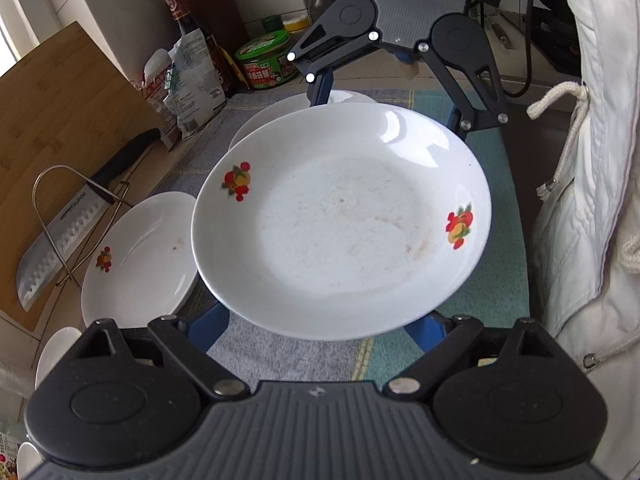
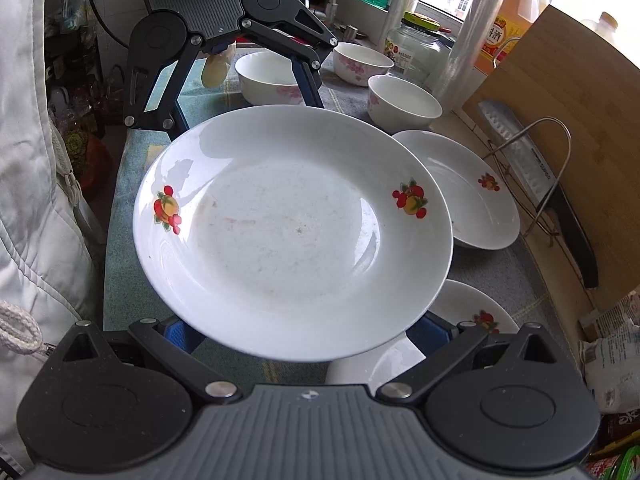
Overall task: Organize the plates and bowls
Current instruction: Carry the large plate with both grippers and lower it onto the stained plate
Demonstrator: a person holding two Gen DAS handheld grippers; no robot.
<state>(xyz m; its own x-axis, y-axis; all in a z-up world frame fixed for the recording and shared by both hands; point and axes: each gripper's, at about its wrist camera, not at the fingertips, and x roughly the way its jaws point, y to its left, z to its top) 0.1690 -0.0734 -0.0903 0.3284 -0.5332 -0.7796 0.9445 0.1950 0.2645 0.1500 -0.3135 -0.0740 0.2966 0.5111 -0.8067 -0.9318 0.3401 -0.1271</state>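
Plate [image 1: 340, 220] rests level between my opposed left gripper [image 1: 316, 332] and right gripper [image 2: 300, 340]; jaws spread beneath its rim.

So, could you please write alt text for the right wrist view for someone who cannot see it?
A white plate with fruit motifs is carried above the counter, propped on the wide-spread fingers of two grippers, the right gripper near and the left gripper opposite. Behind stand three bowls; more plates, a knife and a cutting board lie to the right.

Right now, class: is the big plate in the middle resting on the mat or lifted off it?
Lifted. The plate sits on both grippers' blue fingers, and the mat shows beneath its near rim.
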